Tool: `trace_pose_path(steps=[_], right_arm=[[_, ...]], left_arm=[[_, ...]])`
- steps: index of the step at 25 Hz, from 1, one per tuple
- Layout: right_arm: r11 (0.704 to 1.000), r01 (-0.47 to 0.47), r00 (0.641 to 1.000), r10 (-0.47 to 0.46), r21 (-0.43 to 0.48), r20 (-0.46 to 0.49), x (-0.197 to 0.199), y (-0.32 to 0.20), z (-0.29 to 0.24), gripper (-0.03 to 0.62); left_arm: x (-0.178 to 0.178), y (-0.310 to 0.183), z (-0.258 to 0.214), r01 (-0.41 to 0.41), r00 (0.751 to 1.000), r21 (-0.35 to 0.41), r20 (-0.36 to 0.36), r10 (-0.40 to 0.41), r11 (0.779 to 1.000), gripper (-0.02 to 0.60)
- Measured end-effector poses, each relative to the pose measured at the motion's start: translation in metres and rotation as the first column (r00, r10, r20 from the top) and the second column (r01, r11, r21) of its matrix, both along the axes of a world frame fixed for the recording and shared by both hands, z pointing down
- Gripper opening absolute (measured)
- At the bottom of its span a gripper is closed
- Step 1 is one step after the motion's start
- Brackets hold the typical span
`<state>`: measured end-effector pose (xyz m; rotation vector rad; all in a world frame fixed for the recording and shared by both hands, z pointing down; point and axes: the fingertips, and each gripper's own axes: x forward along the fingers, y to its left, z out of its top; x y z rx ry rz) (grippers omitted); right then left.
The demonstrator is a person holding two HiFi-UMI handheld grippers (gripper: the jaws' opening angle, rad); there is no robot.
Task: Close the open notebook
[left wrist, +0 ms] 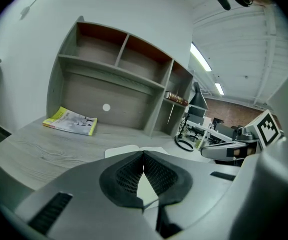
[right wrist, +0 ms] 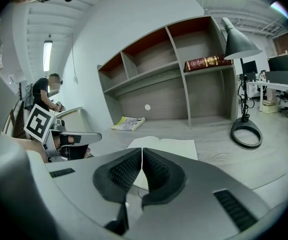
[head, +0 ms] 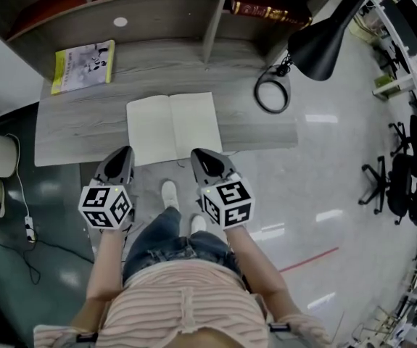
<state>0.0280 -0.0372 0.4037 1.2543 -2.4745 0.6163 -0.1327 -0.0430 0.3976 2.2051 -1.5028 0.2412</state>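
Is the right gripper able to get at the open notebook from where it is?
Probably yes: the right gripper hangs at the near edge of the open notebook, with nothing between them. Its jaws are shut, though.

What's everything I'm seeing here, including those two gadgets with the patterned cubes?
Desk: one, grey wood, shelves behind.
Notebook: one, cream, open flat at the desk's front middle.
Booklet: one, yellow, desk's back left.
Lamp: one, black, ring base on the desk's right end.
Book: one, dark red, lying on the right shelf.
Left gripper and right gripper: two, grey, hand-held at the desk's front edge, jaws shut, empty.
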Motion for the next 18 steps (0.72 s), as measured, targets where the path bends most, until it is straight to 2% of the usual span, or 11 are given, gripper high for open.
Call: trace_pose_path(steps=[9, 13, 18], right_arm=[[0.998, -0.047, 0.996, 0.044, -0.048, -0.072, -0.016, -0.029, 0.018, 0.018], [0.996, -0.057, 0.994, 0.051, -0.061, -0.097, -0.025, -0.034, 0.023, 0.018], [0.996, -0.05, 0.991, 0.04, -0.072, -0.125, -0.027, -0.037, 0.032, 0.018]], left_arm=[[-0.017, -0.027, 0.021, -0.087, 0.996, -0.033, -0.012, 0.087, 0.996, 0.011], [-0.025, -0.031, 0.032, -0.098, 0.995, -0.054, -0.027, 0.097, 0.994, 0.011], [-0.03, -0.031, 0.042, -0.098, 0.995, -0.075, -0.009, 0.097, 0.992, 0.011]])
